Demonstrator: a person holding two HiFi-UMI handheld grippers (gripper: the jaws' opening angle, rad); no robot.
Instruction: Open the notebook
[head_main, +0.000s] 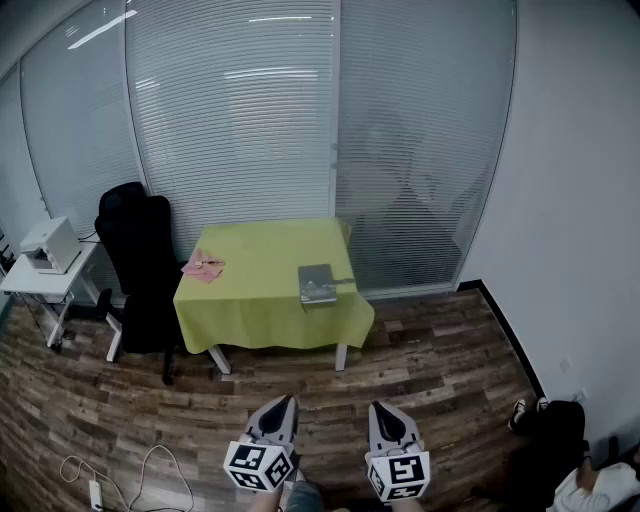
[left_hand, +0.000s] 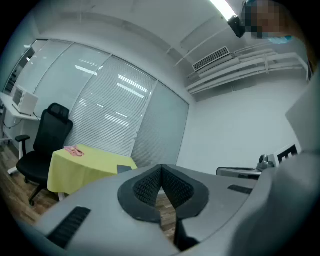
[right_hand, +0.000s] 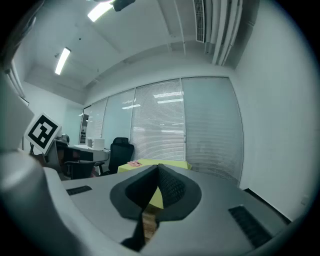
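Observation:
A closed grey notebook (head_main: 317, 283) lies near the front right of a table under a yellow-green cloth (head_main: 265, 270), across the room. In the left gripper view the notebook (left_hand: 124, 168) shows as a dark slab on the cloth (left_hand: 80, 167). My left gripper (head_main: 287, 402) and right gripper (head_main: 377, 409) hang side by side over the wooden floor, far short of the table, both shut with nothing between the jaws. The left gripper (left_hand: 160, 169) and the right gripper (right_hand: 158, 167) point level toward the table (right_hand: 157, 164).
A pink cloth (head_main: 203, 266) lies at the table's left edge. A black office chair (head_main: 140, 265) stands left of the table, a white side table with a printer (head_main: 50, 245) beyond it. Glass walls with blinds stand behind. A cable (head_main: 150, 470) lies on the floor; a seated person (head_main: 590, 485) is at the right.

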